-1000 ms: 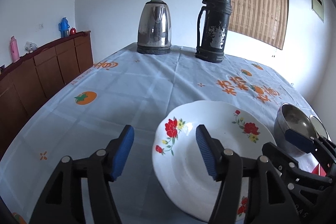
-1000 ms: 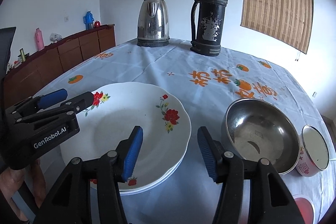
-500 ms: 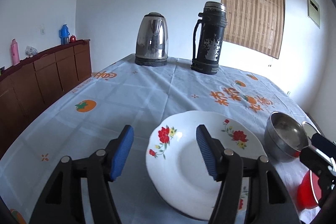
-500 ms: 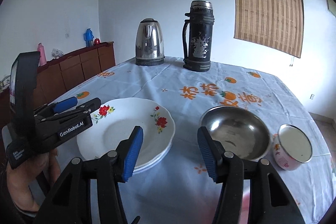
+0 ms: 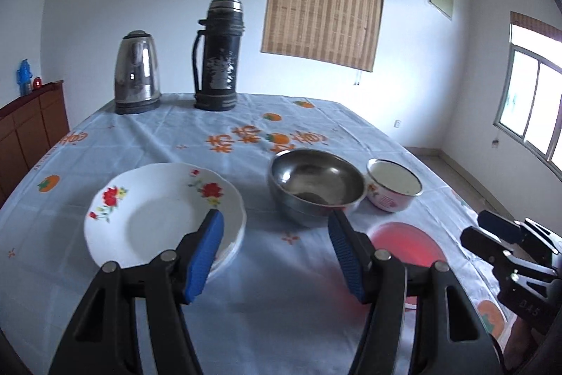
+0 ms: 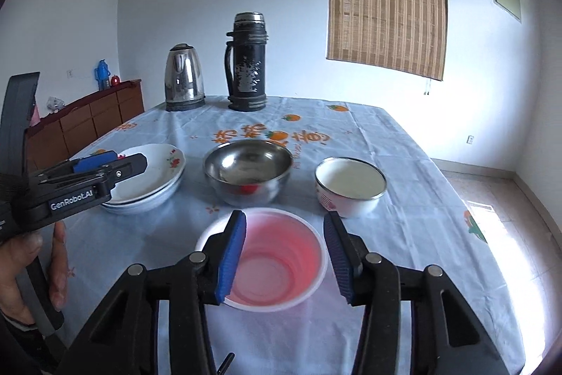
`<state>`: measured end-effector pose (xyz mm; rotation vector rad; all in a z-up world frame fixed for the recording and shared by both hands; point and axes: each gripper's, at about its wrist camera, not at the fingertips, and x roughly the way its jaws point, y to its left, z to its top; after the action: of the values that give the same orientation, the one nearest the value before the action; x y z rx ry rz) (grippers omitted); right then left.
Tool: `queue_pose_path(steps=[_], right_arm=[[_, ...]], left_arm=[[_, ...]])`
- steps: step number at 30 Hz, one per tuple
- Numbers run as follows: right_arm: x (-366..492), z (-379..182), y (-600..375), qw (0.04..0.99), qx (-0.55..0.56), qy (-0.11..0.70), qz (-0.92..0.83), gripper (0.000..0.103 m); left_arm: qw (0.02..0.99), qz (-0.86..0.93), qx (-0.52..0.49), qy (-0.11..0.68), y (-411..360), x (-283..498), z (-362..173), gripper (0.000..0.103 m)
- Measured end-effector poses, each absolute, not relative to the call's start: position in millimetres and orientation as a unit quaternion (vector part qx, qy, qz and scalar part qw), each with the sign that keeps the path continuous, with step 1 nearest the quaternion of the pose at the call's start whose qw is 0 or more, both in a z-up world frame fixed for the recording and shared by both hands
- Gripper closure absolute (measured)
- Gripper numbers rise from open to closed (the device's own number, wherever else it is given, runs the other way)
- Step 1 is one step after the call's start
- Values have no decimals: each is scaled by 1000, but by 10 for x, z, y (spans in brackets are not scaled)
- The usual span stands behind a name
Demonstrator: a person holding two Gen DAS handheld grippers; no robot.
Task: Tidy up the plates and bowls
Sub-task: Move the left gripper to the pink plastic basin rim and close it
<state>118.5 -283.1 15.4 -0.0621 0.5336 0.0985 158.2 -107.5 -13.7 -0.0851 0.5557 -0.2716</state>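
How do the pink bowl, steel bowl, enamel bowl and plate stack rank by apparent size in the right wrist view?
1. Pink bowl, nearest the camera, so unsure.
2. Steel bowl.
3. Plate stack, partly hidden.
4. Enamel bowl.

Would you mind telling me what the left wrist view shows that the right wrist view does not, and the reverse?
Only the left wrist view shows the bright side window and the right gripper from outside, its jaws hard to read. Only the right wrist view shows the inside of the pink plastic bowl between its own open jaws, and the hand holding the left gripper. Both show the stacked floral plates, steel bowl, enamel bowl, kettle and thermos.
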Motion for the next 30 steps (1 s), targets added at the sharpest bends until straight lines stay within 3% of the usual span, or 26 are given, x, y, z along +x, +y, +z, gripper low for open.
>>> queue_pose_path(steps=[12,18,24,27,30], right_arm=[[1247,-100,-3181,954,-2,297,44,64],[1342,-231,-3211,948,9,314,51,71],[1379,-342,-3194,944,16,325,61,73],[1385,-359,-3192,943,15,326,61,77],[1401,-370,-3185,943,14,328,63,84]], left_arm=[[925,-193,-34,325,-1592,1567,-349,43],[916,-199,-33,346,-1681,1612,-461,54],[910,-203,-35,360,-1735,1643,-542,55],[904,-211,-36,370,-1778,1665,-590,68],[901,-218,-33,375,-1826,1671,-628,74]])
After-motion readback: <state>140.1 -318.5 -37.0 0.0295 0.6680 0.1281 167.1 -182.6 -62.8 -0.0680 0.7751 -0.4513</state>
